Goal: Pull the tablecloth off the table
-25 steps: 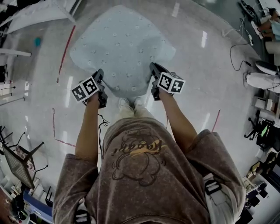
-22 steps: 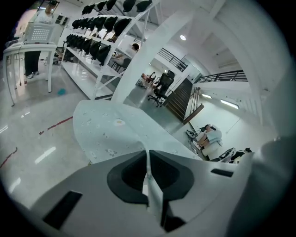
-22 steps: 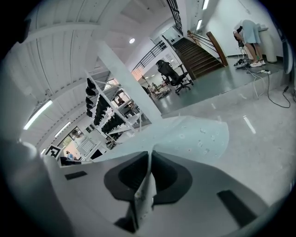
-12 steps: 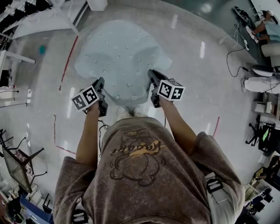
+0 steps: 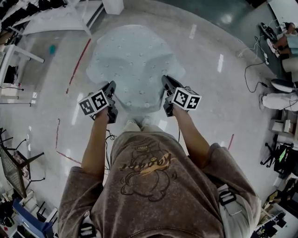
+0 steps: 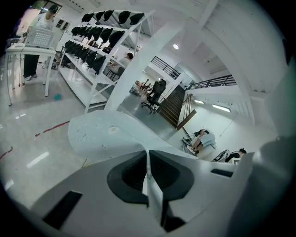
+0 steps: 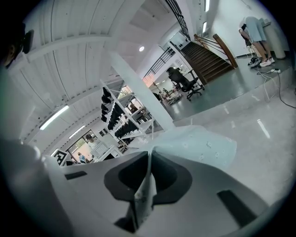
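A pale blue tablecloth (image 5: pixel 135 65) with small dots hangs spread out above the floor in the head view. My left gripper (image 5: pixel 111 88) is shut on its near left edge, and my right gripper (image 5: pixel 166 83) is shut on its near right edge. In the left gripper view the tablecloth (image 6: pixel 108 134) runs away from the left gripper (image 6: pixel 148 159), with a thin fold pinched between the jaws. In the right gripper view the tablecloth (image 7: pixel 199 146) stretches off to the right of the right gripper (image 7: pixel 149 159), which pinches a fold the same way. No table shows under the cloth.
Shiny grey floor with red tape lines (image 5: pixel 78 60) lies below. A white table frame (image 5: pixel 56 21) stands at the far left, a white box (image 5: pixel 113 5) at the top. A folding chair (image 5: pixel 16 169) is at the left, cables and seated people (image 5: pixel 284 88) at the right.
The cloth and both grippers have shifted slightly right and down in the head view as the person moves. Both grips have held.
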### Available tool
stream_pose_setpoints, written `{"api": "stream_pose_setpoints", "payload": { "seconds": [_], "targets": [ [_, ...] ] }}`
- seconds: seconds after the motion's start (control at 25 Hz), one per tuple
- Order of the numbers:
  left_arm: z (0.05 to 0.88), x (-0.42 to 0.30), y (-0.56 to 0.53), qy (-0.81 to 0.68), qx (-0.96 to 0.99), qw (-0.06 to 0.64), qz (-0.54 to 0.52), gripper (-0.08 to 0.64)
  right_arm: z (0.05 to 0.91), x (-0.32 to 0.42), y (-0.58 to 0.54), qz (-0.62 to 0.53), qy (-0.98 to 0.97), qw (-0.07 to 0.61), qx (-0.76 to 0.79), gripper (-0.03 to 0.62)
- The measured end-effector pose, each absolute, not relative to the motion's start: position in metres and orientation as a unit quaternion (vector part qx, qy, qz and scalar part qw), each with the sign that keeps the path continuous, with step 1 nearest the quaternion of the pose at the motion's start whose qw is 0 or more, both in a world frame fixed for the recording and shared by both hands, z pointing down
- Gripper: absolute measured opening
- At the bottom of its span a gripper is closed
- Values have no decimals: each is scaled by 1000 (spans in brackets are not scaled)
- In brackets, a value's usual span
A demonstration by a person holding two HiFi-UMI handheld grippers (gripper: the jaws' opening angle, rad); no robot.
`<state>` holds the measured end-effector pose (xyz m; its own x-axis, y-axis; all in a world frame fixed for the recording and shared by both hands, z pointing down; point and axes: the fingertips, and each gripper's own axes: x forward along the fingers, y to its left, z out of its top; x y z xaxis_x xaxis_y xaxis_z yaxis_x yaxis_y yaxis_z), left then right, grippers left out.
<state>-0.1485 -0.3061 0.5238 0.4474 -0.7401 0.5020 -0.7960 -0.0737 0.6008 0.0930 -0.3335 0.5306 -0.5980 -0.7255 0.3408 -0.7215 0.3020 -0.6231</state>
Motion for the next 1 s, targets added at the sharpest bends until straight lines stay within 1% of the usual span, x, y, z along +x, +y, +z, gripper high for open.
{"api": "stream_pose_setpoints", "payload": {
  "seconds": [0.48, 1.0],
  "targets": [
    [514, -164, -297, -507, 747, 429, 27, 27, 517, 75, -318, -388, 799, 26, -459, 29],
    [511, -175, -226, -494, 756, 429, 21, 26, 512, 55, -241, -371, 805, 19, -462, 31]
  ]
}}
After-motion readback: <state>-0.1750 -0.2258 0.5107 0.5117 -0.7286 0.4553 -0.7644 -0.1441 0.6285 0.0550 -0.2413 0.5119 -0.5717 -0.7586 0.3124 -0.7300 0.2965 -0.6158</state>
